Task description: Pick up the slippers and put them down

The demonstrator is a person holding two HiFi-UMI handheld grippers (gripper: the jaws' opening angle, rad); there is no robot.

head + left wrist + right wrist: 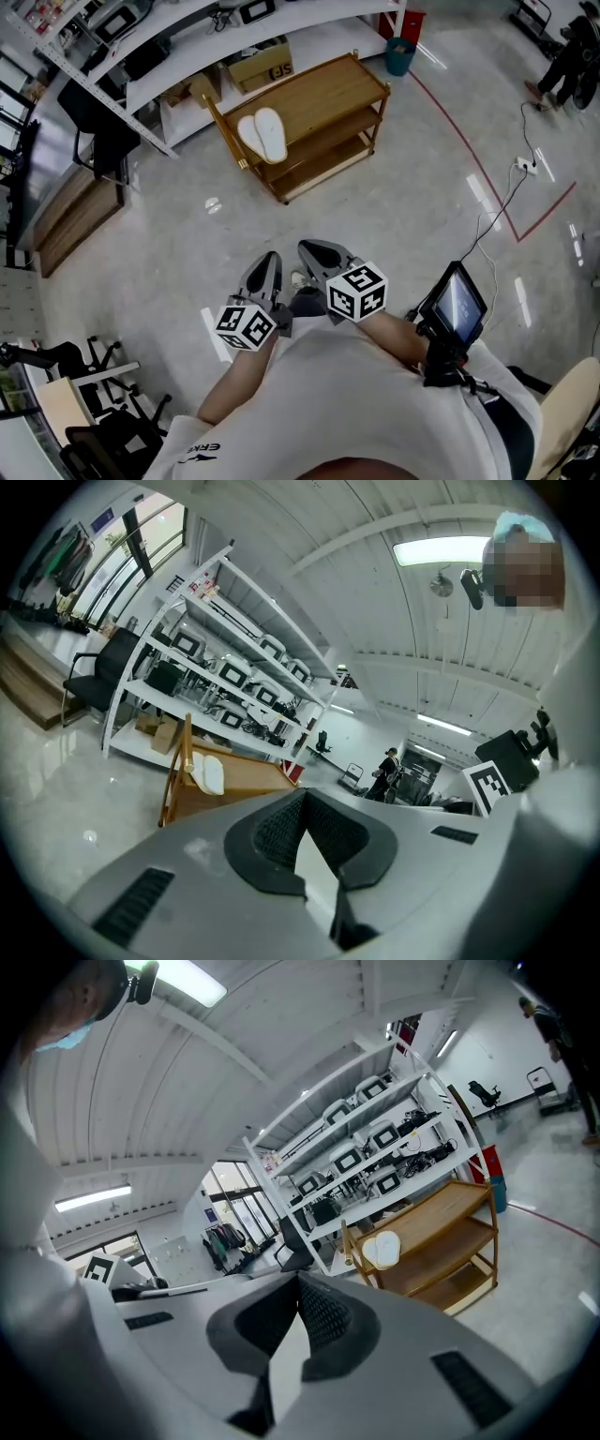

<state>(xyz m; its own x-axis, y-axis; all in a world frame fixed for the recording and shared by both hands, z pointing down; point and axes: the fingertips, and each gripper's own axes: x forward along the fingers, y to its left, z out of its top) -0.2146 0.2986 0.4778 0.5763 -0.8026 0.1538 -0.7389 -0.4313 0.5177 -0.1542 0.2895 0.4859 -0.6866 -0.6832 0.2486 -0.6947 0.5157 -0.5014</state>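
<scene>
- While both grippers are held low and close in front of the person's body, the step in hand looks like the approach: the slippers [263,136] have not been picked up.
- The left gripper [270,261] has its jaws pressed together with nothing between them, as the left gripper view shows. The right gripper [309,249] is the same, jaws together and empty.
- The slippers are a white pair lying side by side and touching, on the top shelf of a three-tier wooden rack [328,94]. They sit at the rack's end nearest the white metal shelving [169,66], just beside the raised end rail.
- A stretch of bare floor [375,216] separates the rack from the grippers, so the pair is well apart from both.
- Each slipper's long axis runs across the shelf's short width, roughly parallel to the end rail and square to the rack's long side. From the head view that axis points roughly toward the person. Which end is the toe I cannot tell.
- The next move calls for closing the distance to the rack, spreading the jaws, and coming in level over the shelf edge. The pair looks thin and flat, so I judge that a pinch on the near ends would suit best.
</scene>
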